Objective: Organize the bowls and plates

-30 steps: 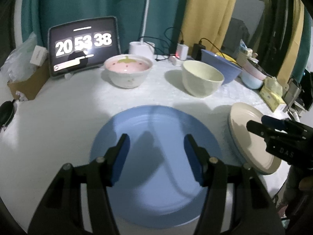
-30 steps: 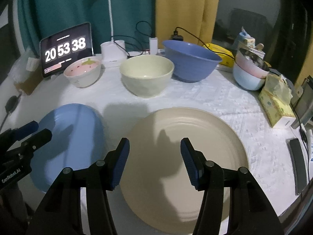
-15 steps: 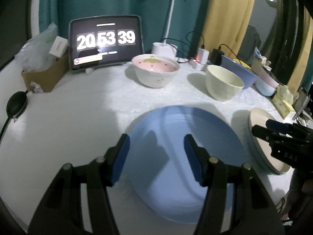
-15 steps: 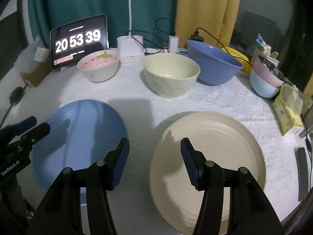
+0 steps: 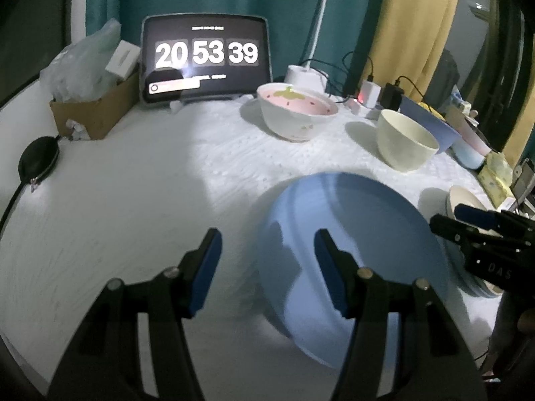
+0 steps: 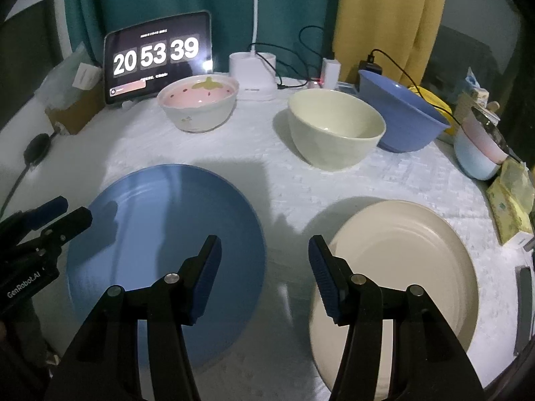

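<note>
- left claw: spread, nothing pinched; hangs over the bare desk, its right finger over the near-left rim of the blue plate.
- right claw: spread, empty; sits above the gap between blue plate and cream plate.
- Both plates lie flat on the desk, side by side, apart, at the front.
- Bowls at the back: strawberry bowl, pale green bowl, blue bowl touching or just behind the green one, hard to tell.
- More bowls look stacked at the far right edge, partly cut off.
- Task looks barely begun: no plate stacked, no bowl nested.
- Risk: flat plates give a claw little rim to bite; a shallow pinch could slip and drop the plate.
- Risk: both claws are close over the plates, so they may knock each other.
- Risk: reaching to the bowls may snag the cables or hit the tablet clock.
</note>
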A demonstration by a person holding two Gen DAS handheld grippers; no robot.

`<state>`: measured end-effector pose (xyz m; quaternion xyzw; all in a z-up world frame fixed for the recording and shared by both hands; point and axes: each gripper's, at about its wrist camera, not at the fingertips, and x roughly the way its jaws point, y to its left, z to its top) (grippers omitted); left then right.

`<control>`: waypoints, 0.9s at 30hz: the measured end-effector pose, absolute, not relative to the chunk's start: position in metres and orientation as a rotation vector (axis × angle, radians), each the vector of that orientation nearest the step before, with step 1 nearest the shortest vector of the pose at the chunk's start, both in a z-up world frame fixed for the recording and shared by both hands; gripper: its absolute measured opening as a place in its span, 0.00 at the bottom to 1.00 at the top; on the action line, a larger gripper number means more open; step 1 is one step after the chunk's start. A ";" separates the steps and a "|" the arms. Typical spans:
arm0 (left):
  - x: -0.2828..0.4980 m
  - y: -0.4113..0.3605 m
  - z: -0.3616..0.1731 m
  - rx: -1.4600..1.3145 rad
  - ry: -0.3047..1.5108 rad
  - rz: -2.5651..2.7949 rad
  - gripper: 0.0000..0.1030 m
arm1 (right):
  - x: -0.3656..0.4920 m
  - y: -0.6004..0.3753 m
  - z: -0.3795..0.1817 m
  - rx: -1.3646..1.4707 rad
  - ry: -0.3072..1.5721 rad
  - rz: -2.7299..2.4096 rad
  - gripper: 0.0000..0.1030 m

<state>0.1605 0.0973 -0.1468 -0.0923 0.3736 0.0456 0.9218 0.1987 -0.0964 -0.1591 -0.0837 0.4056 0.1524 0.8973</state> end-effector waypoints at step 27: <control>0.166 0.105 -0.176 -0.188 0.859 0.085 0.57 | 0.212 -0.070 -0.194 -0.201 0.926 0.341 0.56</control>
